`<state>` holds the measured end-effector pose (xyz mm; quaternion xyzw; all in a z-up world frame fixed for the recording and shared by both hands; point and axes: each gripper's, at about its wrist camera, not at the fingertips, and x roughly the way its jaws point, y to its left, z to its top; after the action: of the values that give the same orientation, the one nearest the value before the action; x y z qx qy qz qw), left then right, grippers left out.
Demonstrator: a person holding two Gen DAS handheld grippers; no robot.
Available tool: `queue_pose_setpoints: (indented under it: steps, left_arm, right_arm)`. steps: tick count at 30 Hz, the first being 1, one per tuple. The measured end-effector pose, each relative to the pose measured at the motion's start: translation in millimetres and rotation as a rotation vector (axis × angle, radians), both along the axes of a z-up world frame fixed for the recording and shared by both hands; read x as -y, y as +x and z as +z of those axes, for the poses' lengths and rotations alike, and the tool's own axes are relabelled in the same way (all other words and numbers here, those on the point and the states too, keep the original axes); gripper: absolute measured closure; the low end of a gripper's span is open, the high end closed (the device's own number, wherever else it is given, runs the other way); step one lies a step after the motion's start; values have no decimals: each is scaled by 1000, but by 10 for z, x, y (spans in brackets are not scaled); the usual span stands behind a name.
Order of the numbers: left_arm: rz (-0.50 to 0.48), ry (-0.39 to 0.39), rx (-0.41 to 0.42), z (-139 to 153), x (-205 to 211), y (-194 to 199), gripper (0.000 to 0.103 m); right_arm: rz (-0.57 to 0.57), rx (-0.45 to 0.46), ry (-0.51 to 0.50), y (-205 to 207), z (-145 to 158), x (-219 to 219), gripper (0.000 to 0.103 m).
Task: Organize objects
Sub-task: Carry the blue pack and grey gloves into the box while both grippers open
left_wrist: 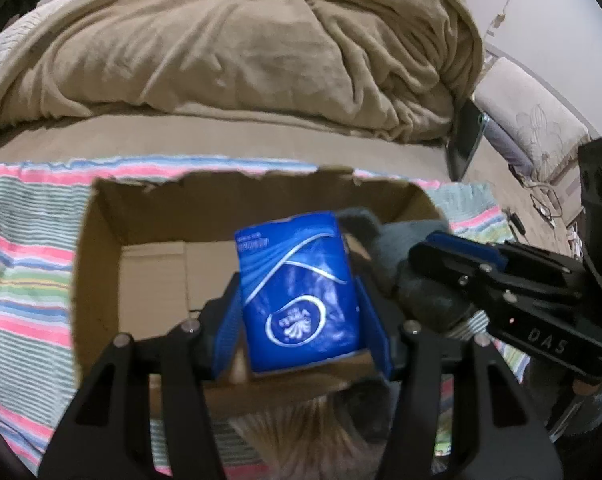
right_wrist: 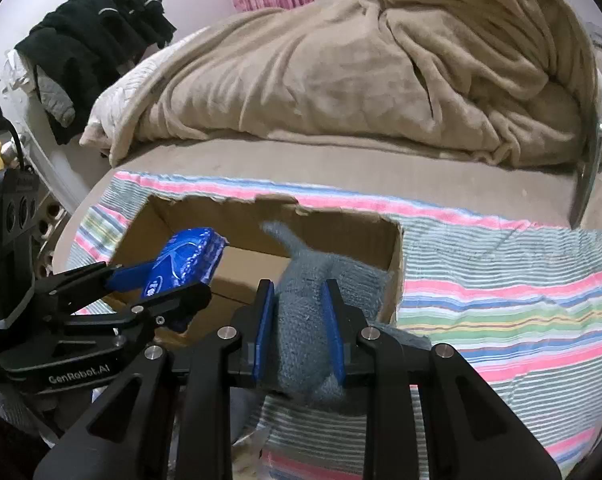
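Rumpled tan bedding [left_wrist: 229, 48] fills the back of the bed, with a striped pastel towel [left_wrist: 25, 264] spread in front of it and an open brown cardboard box [left_wrist: 101, 240] sitting on that towel. Over the box, the left gripper [left_wrist: 301, 320] is clamped on a glossy blue plastic packet with white swirls [left_wrist: 297, 292], its blue pads pressing the packet's two sides; the packet hangs above the box's bare floor. Just to the packet's right, the right gripper [right_wrist: 300, 328] is squeezed tight around a fuzzy grey-blue knitted item [right_wrist: 305, 320], pinched at its middle, with one end poking up over the box's right half and the other drooping beneath the pads. Beyond the box's left side, dark clothes [right_wrist: 101, 28] are heaped against the wall.
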<state>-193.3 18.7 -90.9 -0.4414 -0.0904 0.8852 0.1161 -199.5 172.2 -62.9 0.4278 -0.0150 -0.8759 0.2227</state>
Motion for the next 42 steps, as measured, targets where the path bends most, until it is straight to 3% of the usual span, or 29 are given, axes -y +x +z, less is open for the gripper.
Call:
queue_pose_setpoints:
  steps: [6,11,14,22,32,42]
  left_arm:
    - [20,7,66,-174,12,-85,45]
    - [39,5,30,-26,58,-2,31]
    - [51,9,13,88,116,75,30]
    - [72,18,-42,443,243,432,29]
    - [97,17,-84,700,390,953,24]
    - [89,15,-70,668,383,1306,24]
  right_arm:
    - [3,3,11,-61,-73,20,79]
    - [-21,-8,0,-57,-5,-3,78]
    - [-39,-22,-10,-5,97,-32,60]
    - [-42,-67,-17,307,395,-28,48]
    - [-30,-92,-8,748,604,8,46]
    - [-32,-76,7,1093,598,-7,45]
